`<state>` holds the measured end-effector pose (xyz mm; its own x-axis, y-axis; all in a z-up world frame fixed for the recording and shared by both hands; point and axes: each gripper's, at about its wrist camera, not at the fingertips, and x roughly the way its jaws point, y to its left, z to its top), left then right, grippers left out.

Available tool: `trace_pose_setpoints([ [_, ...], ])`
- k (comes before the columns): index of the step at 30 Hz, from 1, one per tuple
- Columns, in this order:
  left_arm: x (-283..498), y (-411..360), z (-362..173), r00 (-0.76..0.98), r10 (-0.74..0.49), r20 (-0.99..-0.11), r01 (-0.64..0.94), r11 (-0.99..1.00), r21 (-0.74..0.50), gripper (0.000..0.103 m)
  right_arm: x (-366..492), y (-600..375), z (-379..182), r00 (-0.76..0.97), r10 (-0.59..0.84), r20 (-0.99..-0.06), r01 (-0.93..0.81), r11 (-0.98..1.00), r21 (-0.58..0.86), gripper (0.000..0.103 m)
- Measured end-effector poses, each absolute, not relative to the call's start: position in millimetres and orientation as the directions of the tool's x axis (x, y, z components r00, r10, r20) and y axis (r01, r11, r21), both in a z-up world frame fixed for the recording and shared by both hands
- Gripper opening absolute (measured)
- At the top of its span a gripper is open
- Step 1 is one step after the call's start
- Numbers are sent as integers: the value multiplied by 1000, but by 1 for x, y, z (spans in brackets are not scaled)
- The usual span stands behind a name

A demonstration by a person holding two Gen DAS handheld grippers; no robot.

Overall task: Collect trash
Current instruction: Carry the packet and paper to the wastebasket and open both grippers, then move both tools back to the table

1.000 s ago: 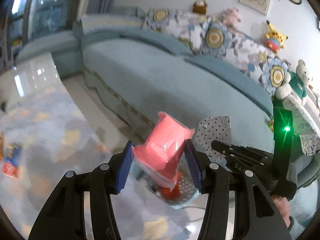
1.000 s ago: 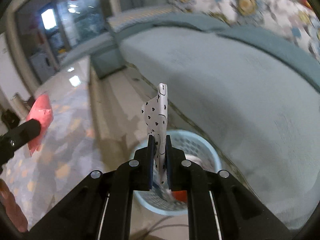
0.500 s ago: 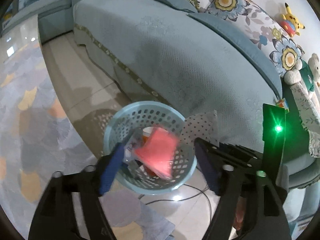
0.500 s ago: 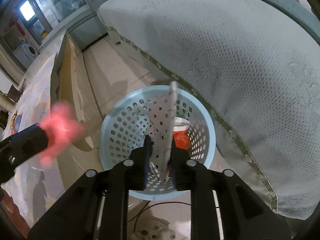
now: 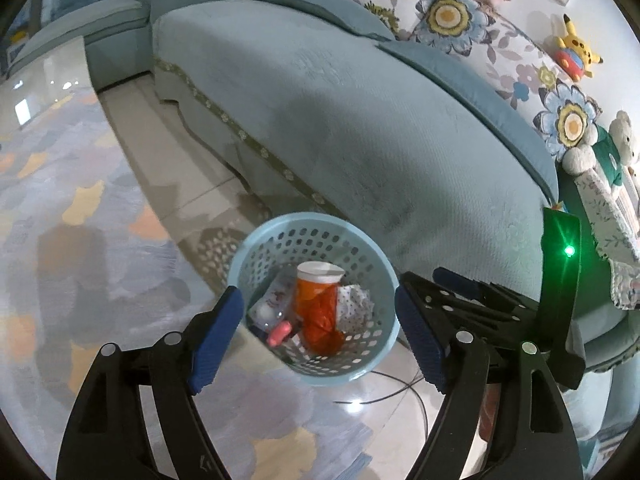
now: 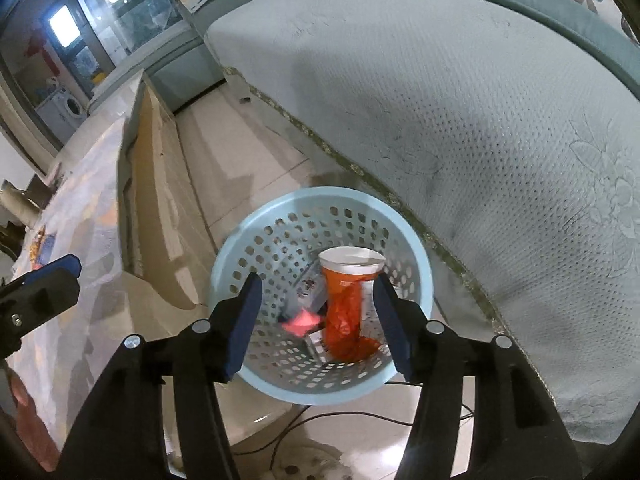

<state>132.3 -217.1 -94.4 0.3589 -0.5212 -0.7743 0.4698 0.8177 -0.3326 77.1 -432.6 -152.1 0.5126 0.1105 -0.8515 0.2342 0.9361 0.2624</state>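
both pieces of trash are now lying in the pale blue perforated basket (image 5: 314,300) instead of in the claws; the left gripper (image 5: 319,330) is standing wide and empty, its jaws having just been opening; the right gripper (image 6: 316,320) is gaping half-wide, jaws just opening, nothing between them; the pink bag (image 5: 280,332) is resting at seven o'clock of the orange-wrapped cup (image 5: 320,304), the heart-print wrapper (image 5: 354,306) at three; lowering further is risking a finger clipping the basket rim and tipping it against the sofa (image 5: 360,128).
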Motion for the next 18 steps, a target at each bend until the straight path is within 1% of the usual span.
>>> trace_pose_setpoints([
  [7,126,-168,-64,451,-531,-717,438,832,-340,76,75,-390,-109,598,159,-785,121,951,285,54],
  [10,124,-135,-47,512,-515,-688,405,850,-336,76,77,-362,-88,632,154,-760,74,964,256,56],
  [12,121,-107,-35,553,-509,-660,378,859,-346,82,79,-340,-73,657,160,-737,31,971,239,60],
  [15,120,-56,-20,624,-458,-633,307,889,-341,83,85,-312,-57,675,198,-711,-33,971,238,62],
  [18,120,-6,-15,680,-395,-617,224,914,-338,84,95,-270,-49,661,278,-697,-124,956,264,62],
])
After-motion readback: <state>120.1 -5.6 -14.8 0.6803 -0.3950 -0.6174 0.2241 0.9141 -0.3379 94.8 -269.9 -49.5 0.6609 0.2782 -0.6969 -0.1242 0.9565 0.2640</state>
